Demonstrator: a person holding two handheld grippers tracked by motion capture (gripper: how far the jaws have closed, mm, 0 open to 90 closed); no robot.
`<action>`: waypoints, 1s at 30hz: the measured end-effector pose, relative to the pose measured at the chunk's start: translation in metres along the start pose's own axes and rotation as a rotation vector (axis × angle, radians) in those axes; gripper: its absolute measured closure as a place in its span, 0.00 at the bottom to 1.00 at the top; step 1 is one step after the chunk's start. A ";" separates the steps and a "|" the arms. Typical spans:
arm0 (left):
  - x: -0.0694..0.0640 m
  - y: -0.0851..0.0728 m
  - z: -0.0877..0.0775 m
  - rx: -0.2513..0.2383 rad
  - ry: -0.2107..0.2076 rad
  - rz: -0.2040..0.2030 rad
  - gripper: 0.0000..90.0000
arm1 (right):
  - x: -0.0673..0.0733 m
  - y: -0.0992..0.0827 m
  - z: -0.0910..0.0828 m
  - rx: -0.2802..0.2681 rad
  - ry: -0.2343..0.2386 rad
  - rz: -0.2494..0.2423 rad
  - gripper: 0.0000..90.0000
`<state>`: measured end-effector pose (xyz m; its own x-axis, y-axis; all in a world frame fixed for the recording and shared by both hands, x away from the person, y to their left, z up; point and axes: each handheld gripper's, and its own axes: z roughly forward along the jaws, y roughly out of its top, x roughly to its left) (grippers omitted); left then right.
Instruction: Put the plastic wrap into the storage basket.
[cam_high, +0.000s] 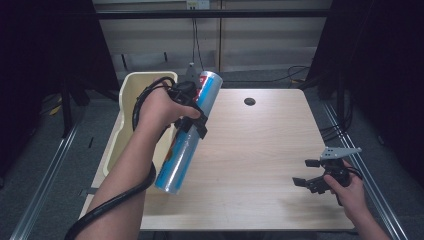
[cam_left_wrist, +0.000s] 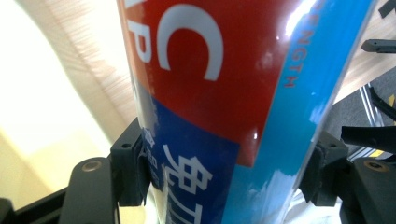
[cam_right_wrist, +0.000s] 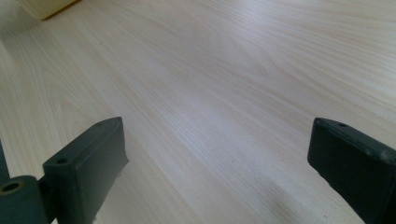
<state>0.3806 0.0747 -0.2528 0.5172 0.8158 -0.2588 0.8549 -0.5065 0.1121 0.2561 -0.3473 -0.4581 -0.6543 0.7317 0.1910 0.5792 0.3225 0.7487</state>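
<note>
Cling-wrap roll (cam_high: 189, 134) is lifted clear, clamped in the left gripper (cam_high: 192, 120) at ten o'clock beside the cream bin (cam_high: 131, 84); placing it remains. Right gripper (cam_high: 314, 177) idles, jaws apart, at four o'clock on the table (cam_high: 260, 145).

Bare tabletop (cam_high: 260, 150) lies open before me; the tray (cam_high: 131, 87) and long can (cam_high: 189, 135) crowd its left edge.

Right gripper (cam_right_wrist: 219, 158): jaws spread wide, nothing between them. Below lies the pale wood-grain table (cam_right_wrist: 224, 70), bare. Top left corner, a cream-coloured tray's (cam_right_wrist: 46, 7) edge at the table's far side, well apart.
</note>
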 end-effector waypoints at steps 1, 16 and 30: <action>0.003 -0.002 -0.001 0.002 0.005 -0.008 0.36 | 0.000 0.000 0.000 0.000 -0.006 -0.004 0.05; 0.041 -0.024 -0.008 0.009 0.021 -0.158 0.36 | 0.001 0.000 0.000 0.005 -0.003 -0.004 0.05; 0.077 -0.044 -0.007 0.002 0.020 -0.315 0.36 | 0.001 -0.001 0.001 0.009 -0.004 -0.003 0.05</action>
<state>0.3831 0.1621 -0.2711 0.2279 0.9380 -0.2612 0.9731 -0.2288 0.0273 0.2553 -0.3467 -0.4592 -0.6542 0.7330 0.1862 0.5816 0.3303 0.7434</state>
